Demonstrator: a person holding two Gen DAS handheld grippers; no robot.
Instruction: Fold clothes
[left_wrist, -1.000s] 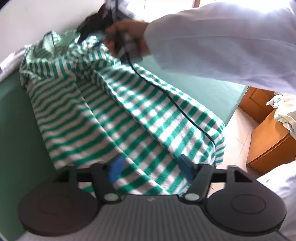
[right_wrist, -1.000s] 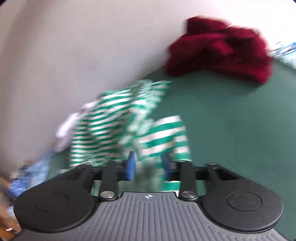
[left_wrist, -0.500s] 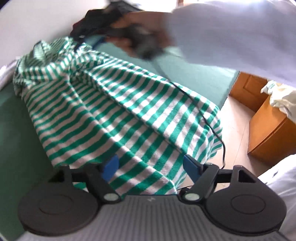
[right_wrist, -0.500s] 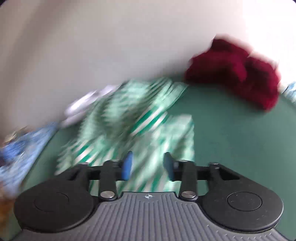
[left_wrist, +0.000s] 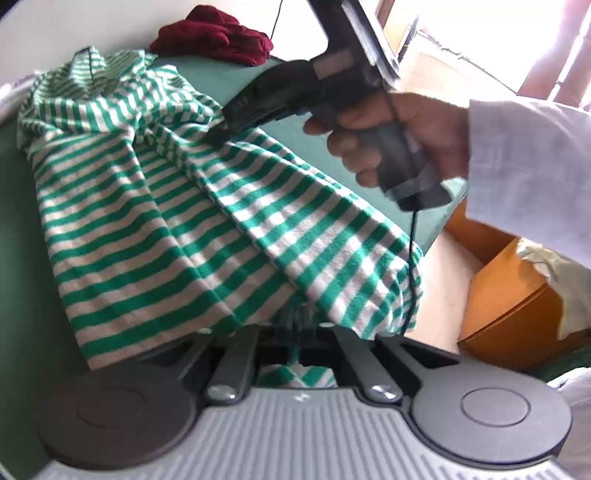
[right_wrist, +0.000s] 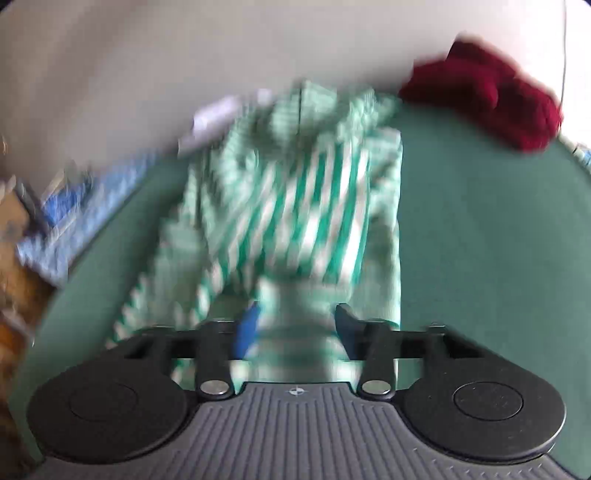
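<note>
Striped garment (left_wrist: 192, 206) lay on the green table (left_wrist: 22, 258), hem bunched over the left gripper (left_wrist: 295, 347), whose fingers were pinched together on that hem. Right gripper (right_wrist: 295, 325) sat w/ fingers spread, cloth loose between them, not clamped, view blurred. Risk: left pull alone could drag the shirt off the edge, & the dangling cable (left_wrist: 412, 258) might snag the fabric.
</note>
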